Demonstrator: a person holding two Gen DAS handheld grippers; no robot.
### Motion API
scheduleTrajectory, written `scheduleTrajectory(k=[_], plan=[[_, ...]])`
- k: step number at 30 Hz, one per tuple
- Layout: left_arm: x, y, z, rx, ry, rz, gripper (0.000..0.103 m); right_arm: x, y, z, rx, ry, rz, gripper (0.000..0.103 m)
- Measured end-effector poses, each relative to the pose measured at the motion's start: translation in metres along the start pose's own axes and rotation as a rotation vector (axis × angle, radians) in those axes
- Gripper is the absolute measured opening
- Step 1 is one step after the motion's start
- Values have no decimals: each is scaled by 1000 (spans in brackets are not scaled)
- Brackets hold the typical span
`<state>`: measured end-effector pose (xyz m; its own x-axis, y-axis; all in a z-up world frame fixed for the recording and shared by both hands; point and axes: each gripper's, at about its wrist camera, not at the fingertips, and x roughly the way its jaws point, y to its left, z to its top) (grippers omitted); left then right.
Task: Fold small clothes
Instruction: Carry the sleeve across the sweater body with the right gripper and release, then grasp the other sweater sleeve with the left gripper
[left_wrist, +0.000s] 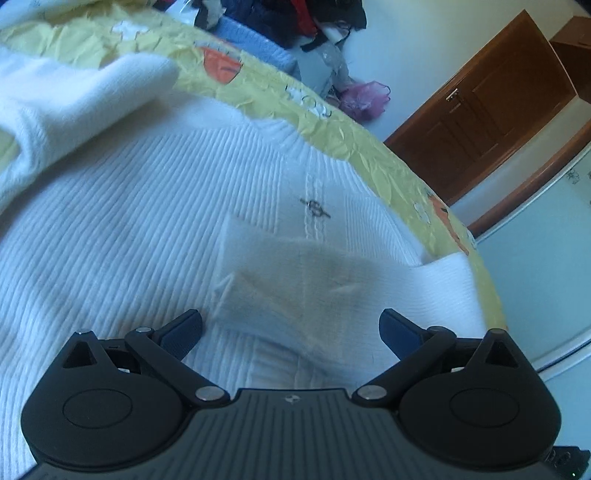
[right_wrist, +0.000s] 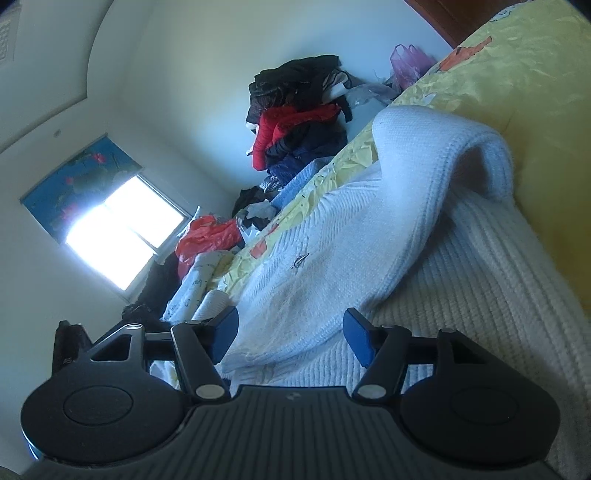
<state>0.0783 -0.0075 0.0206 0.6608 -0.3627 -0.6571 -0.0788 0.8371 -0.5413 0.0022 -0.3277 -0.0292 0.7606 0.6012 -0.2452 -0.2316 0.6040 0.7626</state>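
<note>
My white knit sweater (left_wrist: 129, 206) runs off the left and bottom edges of the left wrist view, and my left gripper (left_wrist: 291, 328) covers its near part. The folded-in sleeve (left_wrist: 295, 280) just ahead of that gripper is blurred. The small emblem (left_wrist: 314, 207) on the chest is too small to read. From the right wrist view, the clothes pile (right_wrist: 295, 122) beyond the bed is a dark tangle; I cannot tell single garments apart. The window (right_wrist: 122, 236) is blown out white.
</note>
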Motion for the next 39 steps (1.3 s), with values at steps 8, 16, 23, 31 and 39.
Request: scheduleTrajectory(k=[8, 16, 23, 31, 39], plan=[[15, -17, 12, 141, 4, 139, 11, 3, -2, 0, 18, -3, 10, 68], [-50, -49, 35, 416, -271, 217, 10, 1, -5, 0, 27, -10, 6, 68], [-10, 13, 26, 395, -107, 350, 10, 0, -5, 1, 26, -5, 3, 69], [-32, -1, -3, 584, -287, 469, 62, -2, -5, 0, 27, -6, -6, 69], [-25, -8, 3, 566, -340, 253, 100, 1, 7, 2, -30, 6, -74, 69]])
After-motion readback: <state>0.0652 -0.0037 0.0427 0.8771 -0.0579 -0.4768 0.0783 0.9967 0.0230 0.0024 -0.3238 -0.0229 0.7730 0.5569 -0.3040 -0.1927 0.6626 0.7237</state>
